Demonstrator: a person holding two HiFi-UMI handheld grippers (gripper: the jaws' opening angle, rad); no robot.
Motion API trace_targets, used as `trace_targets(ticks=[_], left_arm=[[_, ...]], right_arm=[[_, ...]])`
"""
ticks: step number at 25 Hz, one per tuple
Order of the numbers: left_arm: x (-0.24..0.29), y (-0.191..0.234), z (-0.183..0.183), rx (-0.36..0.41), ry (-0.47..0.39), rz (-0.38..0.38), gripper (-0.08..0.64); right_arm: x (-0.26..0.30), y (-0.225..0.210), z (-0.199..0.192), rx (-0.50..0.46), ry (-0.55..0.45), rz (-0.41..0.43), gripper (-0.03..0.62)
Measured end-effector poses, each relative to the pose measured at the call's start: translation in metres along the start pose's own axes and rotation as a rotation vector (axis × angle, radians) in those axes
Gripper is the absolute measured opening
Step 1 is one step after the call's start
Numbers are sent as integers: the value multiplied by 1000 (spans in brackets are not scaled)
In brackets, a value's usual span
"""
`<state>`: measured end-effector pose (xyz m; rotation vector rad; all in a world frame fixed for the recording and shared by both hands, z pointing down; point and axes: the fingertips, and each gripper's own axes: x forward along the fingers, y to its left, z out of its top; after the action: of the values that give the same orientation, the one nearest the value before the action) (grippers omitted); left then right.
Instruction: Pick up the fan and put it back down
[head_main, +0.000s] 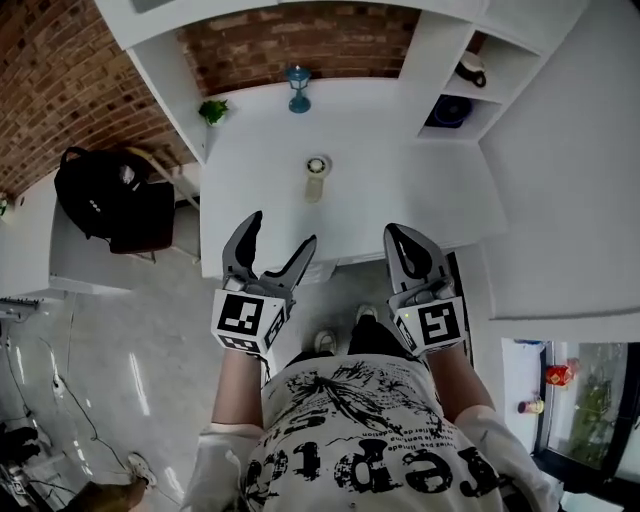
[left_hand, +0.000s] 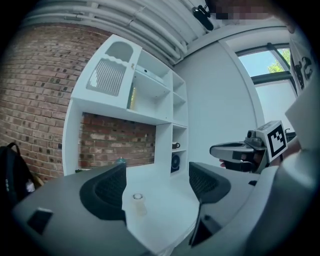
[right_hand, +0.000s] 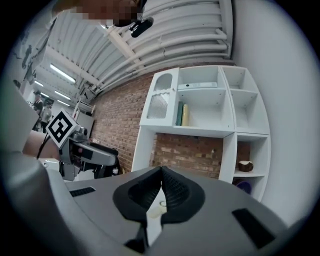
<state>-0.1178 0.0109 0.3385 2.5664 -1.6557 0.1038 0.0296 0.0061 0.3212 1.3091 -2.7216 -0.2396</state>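
A small cream fan (head_main: 316, 176) lies on the white desk (head_main: 250, 190), near its middle. It also shows as a pale fan (left_hand: 138, 202) between the left jaws' tips, far off. Through the slit under the right jaws a sliver of the fan (right_hand: 159, 208) is visible. My left gripper (head_main: 282, 231) hangs open over the desk's front edge, nothing in it. My right gripper (head_main: 395, 236) is shut and empty, also at the front edge. Both are well short of the fan. The right gripper (left_hand: 235, 150) appears in the left gripper view, and the left gripper (right_hand: 92, 152) in the right gripper view.
A blue lantern (head_main: 298, 88) and a small green plant (head_main: 213, 110) stand at the desk's back. Shelves on the right hold a mug (head_main: 471, 68) and a dark blue round object (head_main: 448, 111). A black backpack (head_main: 105, 195) sits on a chair to the left.
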Motion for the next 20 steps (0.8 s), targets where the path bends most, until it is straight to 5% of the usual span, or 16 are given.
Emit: trace_targets(ticks=[11, 20], left_arm=[[145, 62, -34, -10, 124, 76, 377], [261, 119, -107, -73, 321, 123, 377]], right_arm=[[144, -70, -44, 16, 39, 141, 15], [261, -117, -95, 44, 68, 232, 15]])
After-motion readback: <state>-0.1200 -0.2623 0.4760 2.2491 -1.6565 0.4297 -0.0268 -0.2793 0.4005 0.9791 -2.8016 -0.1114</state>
